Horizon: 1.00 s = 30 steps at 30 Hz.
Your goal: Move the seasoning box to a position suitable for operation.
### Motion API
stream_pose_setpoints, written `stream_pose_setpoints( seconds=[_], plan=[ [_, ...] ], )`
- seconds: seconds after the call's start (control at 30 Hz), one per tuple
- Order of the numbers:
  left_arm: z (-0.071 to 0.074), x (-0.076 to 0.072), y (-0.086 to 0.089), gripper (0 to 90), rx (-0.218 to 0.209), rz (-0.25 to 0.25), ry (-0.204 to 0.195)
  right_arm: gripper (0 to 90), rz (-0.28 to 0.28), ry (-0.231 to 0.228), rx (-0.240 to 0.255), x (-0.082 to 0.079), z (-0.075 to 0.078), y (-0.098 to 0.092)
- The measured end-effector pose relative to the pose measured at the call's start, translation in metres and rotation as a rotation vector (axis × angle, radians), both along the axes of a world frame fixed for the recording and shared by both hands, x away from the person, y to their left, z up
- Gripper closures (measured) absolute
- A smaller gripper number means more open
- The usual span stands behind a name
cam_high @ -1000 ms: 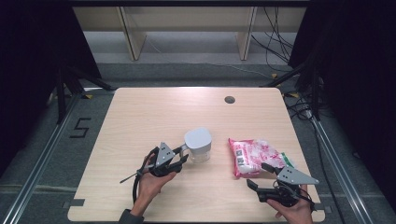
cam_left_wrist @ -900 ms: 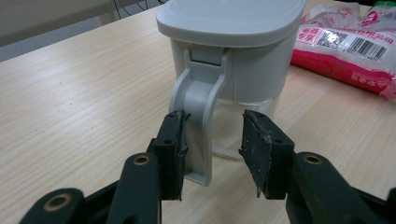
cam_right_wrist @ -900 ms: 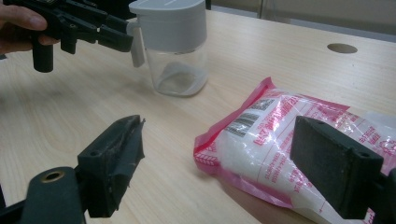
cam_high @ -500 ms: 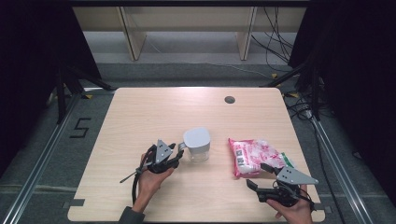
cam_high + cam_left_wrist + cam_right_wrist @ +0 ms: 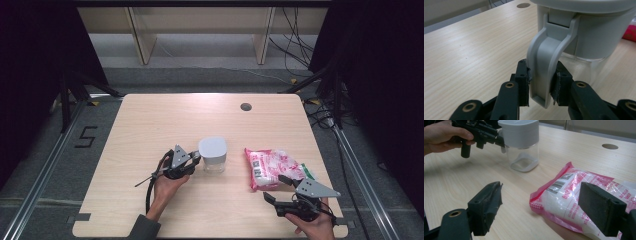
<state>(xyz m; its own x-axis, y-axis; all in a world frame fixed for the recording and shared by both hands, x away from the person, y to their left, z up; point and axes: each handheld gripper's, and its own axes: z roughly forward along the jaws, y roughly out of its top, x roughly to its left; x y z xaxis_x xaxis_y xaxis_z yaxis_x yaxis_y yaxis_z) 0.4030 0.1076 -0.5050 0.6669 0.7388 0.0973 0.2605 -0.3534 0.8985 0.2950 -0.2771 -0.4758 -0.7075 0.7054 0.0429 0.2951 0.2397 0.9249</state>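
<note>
**Left gripper closed on the clasp of a lidded jar; right gripper open before a pink bag**

High view: a pale wood table (image 5: 150,125) with a round dark hole (image 5: 245,106) near its far edge; a clear jar (image 5: 213,155) with a grey lid stands near the middle; a pink and white bag (image 5: 272,167) lies flat to its right, apart from it; on the floor left of the table a mark reads "5" (image 5: 86,136).

Left gripper (image 5: 194,160): held by the person's left hand (image 5: 165,186), pointing level at the jar's left side; its jaws have just been closing. Left gripper view: a grey clasp (image 5: 549,62) hangs from the lid's edge down the jar's side; the two black pads (image 5: 523,82) press on either flank of the clasp, so the clasp is gripped; below the lid the clear wall of the jar shows, and a strip of the pink bag at the far right.

Right gripper (image 5: 277,187): held by the right hand (image 5: 315,227) near the table's front right corner, just short of the bag's near end. Right gripper view: the jaws stand wide apart with nothing held between them; the bag lies ahead, its near corner between the two pads without touching either; a white label with a barcode (image 5: 560,185) sits on the bag, and its red print is too small to read; a white grainy filling shows through the clear film; farther off stands the jar, with white matter on its bottom, and the left gripper at its clasp.
</note>
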Motion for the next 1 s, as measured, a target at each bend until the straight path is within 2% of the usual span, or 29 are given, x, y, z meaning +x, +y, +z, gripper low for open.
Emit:
stream_pose_setpoints(
  seconds=[0.03, 0.1, 0.13, 0.17, 0.23, 0.27, 0.37, 0.4, 0.47, 0.53, 0.57, 0.63, 0.67, 0.73, 0.77, 0.8, 1.0],
  plan=[
    [-0.001, -0.001, 0.001, 69.8, -0.011, -0.015, 0.001, 19.6, -0.002, 0.016, 0.000, -0.001, 0.000, 0.000],
    [-0.001, -0.002, 0.000, 69.7, -0.021, -0.021, 0.006, 19.7, 0.010, 0.018, 0.002, 0.000, 0.000, 0.001],
    [-0.001, -0.003, -0.001, 69.6, -0.009, -0.041, -0.005, 19.7, 0.002, 0.036, 0.006, -0.002, 0.000, 0.002],
    [0.000, -0.003, -0.001, 69.6, 0.007, -0.056, -0.020, 19.7, 0.009, 0.026, 0.002, -0.001, 0.000, 0.001],
    [-0.001, -0.006, -0.004, 69.6, -0.015, -0.062, -0.002, 19.7, 0.019, -0.003, -0.001, 0.001, -0.001, 0.002],
    [-0.001, -0.006, -0.004, 69.5, -0.024, -0.079, 0.006, 19.7, 0.006, 0.016, 0.000, -0.001, 0.000, 0.002],
    [-0.002, -0.007, -0.004, 69.3, -0.021, -0.096, -0.002, 19.7, 0.017, 0.023, -0.008, 0.000, 0.000, 0.002],
    [-0.002, -0.007, -0.004, 69.1, -0.005, -0.106, -0.006, 19.7, 0.016, 0.022, -0.006, 0.000, 0.000, 0.003],
    [0.000, -0.004, -0.004, 68.5, 0.049, -0.098, -0.029, 19.7, 0.019, 0.023, -0.009, 0.000, 0.000, 0.003],
    [-0.001, -0.004, -0.004, 68.8, 0.046, -0.069, -0.019, 19.7, 0.017, 0.013, -0.011, 0.000, 0.000, 0.002],
    [-0.001, -0.002, -0.002, 69.3, 0.061, -0.070, -0.030, 19.7, 0.018, 0.010, -0.016, 0.000, 0.000, 0.002],
    [0.000, -0.003, -0.002, 69.8, 0.055, -0.062, -0.023, 19.7, 0.016, 0.005, -0.013, 0.000, 0.000, 0.002],
    [0.000, -0.003, -0.002, 69.8, 0.052, -0.059, -0.016, 19.7, 0.021, 0.019, -0.012, 0.000, 0.000, 0.002],
    [0.000, -0.003, -0.001, 69.9, 0.060, -0.057, -0.024, 19.7, 0.022, 0.024, -0.014, 0.000, 0.000, 0.002],
    [0.000, -0.004, -0.001, 70.0, 0.048, -0.050, -0.012, 19.8, 0.015, 0.011, -0.015, 0.000, 0.000, 0.002],
    [0.000, -0.004, 0.001, 69.9, 0.061, -0.055, -0.018, 19.8, 0.021, -0.003, -0.013, 0.001, 0.000, 0.002],
    [-0.001, -0.006, 0.007, 70.2, 0.035, -0.051, -0.016, 19.8, 0.017, 0.003, -0.013, 0.000, 0.000, 0.002]
  ],
)
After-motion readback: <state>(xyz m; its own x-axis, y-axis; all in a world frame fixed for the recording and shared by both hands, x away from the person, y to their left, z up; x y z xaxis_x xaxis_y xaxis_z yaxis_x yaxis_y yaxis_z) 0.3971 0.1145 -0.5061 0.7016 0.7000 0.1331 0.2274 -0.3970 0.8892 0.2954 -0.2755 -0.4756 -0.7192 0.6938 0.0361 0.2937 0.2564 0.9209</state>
